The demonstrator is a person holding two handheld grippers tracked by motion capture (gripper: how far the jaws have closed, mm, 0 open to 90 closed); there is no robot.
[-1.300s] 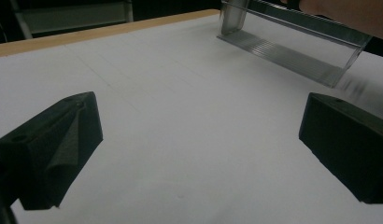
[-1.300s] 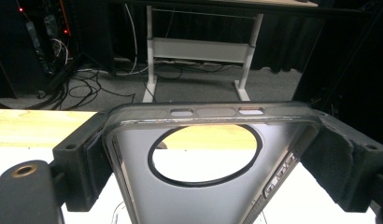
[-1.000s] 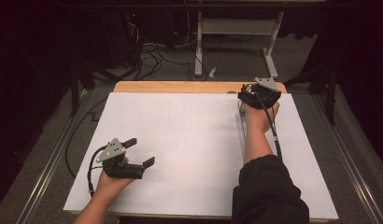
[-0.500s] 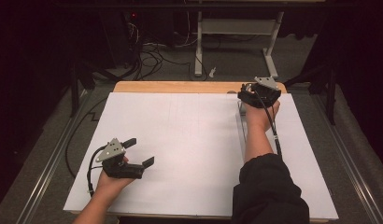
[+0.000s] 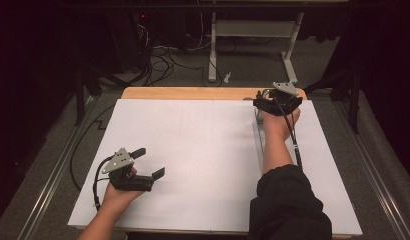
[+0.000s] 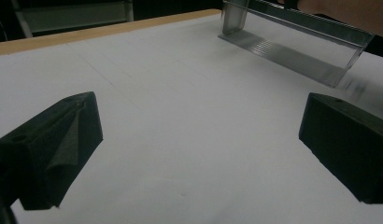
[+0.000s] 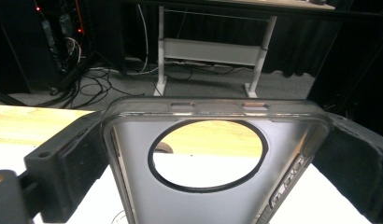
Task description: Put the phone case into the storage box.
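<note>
Table (image 5: 193,93) of pale wood under a large white paper sheet (image 5: 193,160), seen from the high view. Right gripper (image 5: 276,103) at the far right part of the sheet, near the wooden edge, held by a hand with a dark sleeve (image 5: 288,200) behind it. Its fingers (image 7: 63,158) pinch a clear plastic phone case with a round cut-out (image 7: 208,154) across its width, one black pad on each long side; the case's top edge points away from the person. In the left gripper view the same case (image 6: 292,42) stands on edge on the paper, tilted, under the far hand. In the high view it reads as a thin glassy strip (image 5: 258,131) running along the forearm, lower end touching the sheet.

Left gripper (image 5: 143,162) low over the near left part of the sheet, well apart from the case. Its fingers (image 6: 54,149) are spread wide with nothing between them, bare paper showing in the gap. Black cable (image 5: 95,185) loops from it beside the wrist.
</note>
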